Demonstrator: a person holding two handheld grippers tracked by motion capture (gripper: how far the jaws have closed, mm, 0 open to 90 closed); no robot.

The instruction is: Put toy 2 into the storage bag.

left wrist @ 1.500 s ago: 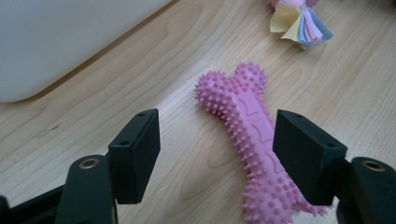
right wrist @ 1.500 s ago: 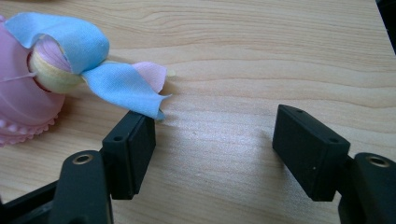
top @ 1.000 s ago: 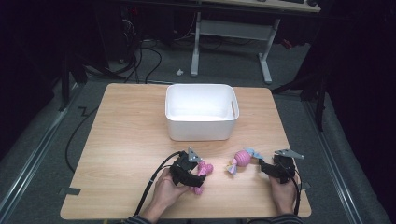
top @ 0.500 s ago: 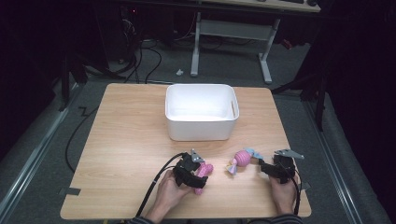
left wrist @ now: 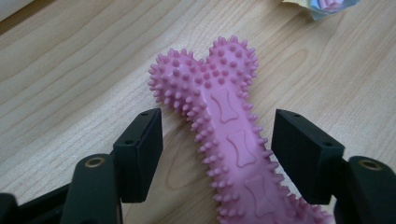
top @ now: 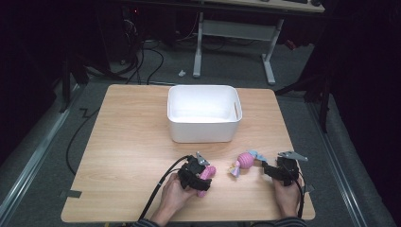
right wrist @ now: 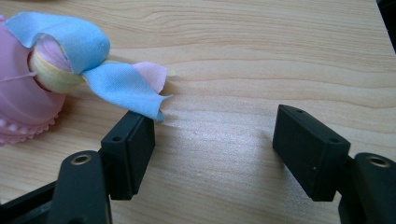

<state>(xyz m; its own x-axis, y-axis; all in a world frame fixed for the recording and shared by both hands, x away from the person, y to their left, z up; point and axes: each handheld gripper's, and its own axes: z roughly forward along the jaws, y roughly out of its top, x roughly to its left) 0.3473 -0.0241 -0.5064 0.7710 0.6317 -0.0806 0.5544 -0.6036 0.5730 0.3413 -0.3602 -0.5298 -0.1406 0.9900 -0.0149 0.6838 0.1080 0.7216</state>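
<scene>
A pink spiky bone-shaped toy (left wrist: pixel 224 107) lies flat on the wooden table (top: pixel 132 142), near the front edge (top: pixel 206 177). My left gripper (left wrist: pixel 217 149) straddles its shaft, and the jaws have just been closing. A gap still shows between each pad and the spikes. In the high view this gripper (top: pixel 202 171) sits in the person's left hand. A candy-shaped cloth toy (top: pixel 244 161), pink with blue ends, lies to the right. My right gripper (right wrist: pixel 215 144) stands open with bare wood between its jaws. The toy's blue cloth end (right wrist: pixel 116 86) brushes the top of its left pad.
A white rectangular bin (top: pixel 203 130) stands at the middle of the table, beyond both toys. The table's right edge (top: pixel 302 189) runs close to the right hand. Cables trail from both grippers toward the front edge.
The left gripper has edged slightly to the right over the pink bone, and its jaws stand narrower. The right gripper and the candy toy have not moved.
</scene>
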